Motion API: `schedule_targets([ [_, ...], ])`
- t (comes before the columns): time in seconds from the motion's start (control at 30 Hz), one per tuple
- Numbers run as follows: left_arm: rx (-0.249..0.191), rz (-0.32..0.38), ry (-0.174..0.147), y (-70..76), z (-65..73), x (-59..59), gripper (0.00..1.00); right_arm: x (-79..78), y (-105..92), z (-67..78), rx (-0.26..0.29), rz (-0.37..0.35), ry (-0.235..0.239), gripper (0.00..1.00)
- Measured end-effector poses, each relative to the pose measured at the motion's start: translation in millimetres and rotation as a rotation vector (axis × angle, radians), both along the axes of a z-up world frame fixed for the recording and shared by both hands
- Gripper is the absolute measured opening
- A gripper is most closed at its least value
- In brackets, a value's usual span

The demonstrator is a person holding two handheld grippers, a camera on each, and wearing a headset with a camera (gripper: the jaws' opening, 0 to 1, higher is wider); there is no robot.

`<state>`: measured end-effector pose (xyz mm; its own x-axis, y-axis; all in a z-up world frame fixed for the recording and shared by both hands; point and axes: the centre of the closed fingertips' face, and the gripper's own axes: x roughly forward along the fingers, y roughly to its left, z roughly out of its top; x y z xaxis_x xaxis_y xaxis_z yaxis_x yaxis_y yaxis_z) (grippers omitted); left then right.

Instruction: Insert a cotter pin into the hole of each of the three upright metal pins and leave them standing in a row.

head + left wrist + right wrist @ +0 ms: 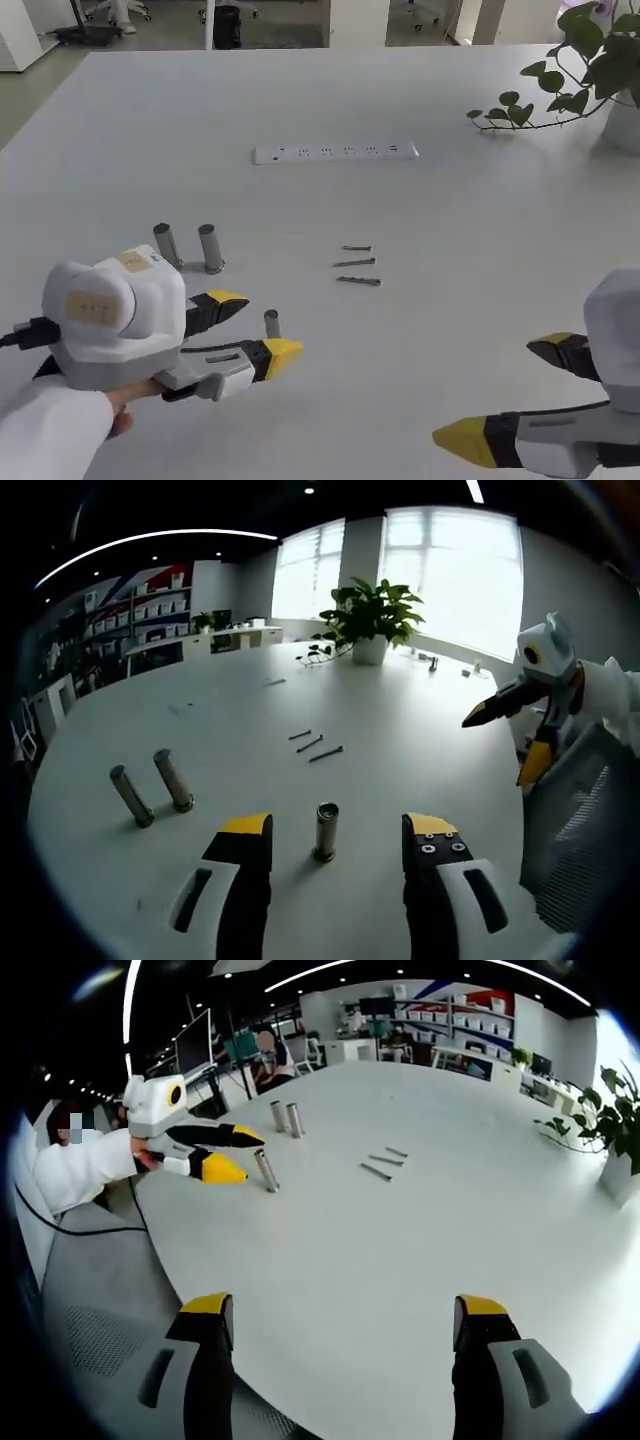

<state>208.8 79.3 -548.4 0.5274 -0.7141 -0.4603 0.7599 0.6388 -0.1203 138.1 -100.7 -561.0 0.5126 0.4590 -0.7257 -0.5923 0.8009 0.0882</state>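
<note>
Three grey metal pins stand upright on the white table. Two of them [167,243] [211,248] stand side by side at the left. The third pin [272,323] [326,831] stands nearer me, between the yellow tips of my open left gripper [253,326] [338,832], which does not touch it. Three thin cotter pins [356,265] [314,743] [383,1160] lie in a short stack at mid-table. My right gripper [515,395] [341,1315] hovers open and empty at the lower right, away from every part.
A white power strip [335,152] lies across the far middle of the table. A potted plant [590,60] stands at the far right corner. Office chairs and shelving stand beyond the table's edge. A person sits in the background of the right gripper view.
</note>
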Motion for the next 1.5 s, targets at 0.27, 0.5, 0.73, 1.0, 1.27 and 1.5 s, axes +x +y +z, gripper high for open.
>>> schedule_targets([
  [0.27,-0.024,-0.033,-0.001,24.2,17.0,-22.0,0.80,-2.9,3.4,-3.6,-0.011,0.015,0.012,0.89],
  [0.5,-0.012,-0.066,0.045,33.8,14.3,-43.3,0.99,-4.0,6.5,-4.1,-0.016,0.027,0.019,0.89],
  [0.73,0.003,-0.075,0.045,35.6,22.1,-55.8,0.99,-0.3,6.2,-0.6,-0.033,0.042,0.012,0.89],
  [1.0,0.012,-0.089,0.098,33.6,9.7,-69.8,0.99,23.2,3.6,13.5,-0.062,0.058,-0.018,0.86],
  [1.27,-0.035,-0.062,0.071,27.6,25.7,-68.3,0.99,61.8,-3.3,30.4,-0.154,0.099,-0.068,0.71],
  [1.5,-0.066,-0.020,0.058,31.3,33.1,-65.7,0.99,100.8,1.4,48.4,-0.186,0.161,-0.101,0.62],
])
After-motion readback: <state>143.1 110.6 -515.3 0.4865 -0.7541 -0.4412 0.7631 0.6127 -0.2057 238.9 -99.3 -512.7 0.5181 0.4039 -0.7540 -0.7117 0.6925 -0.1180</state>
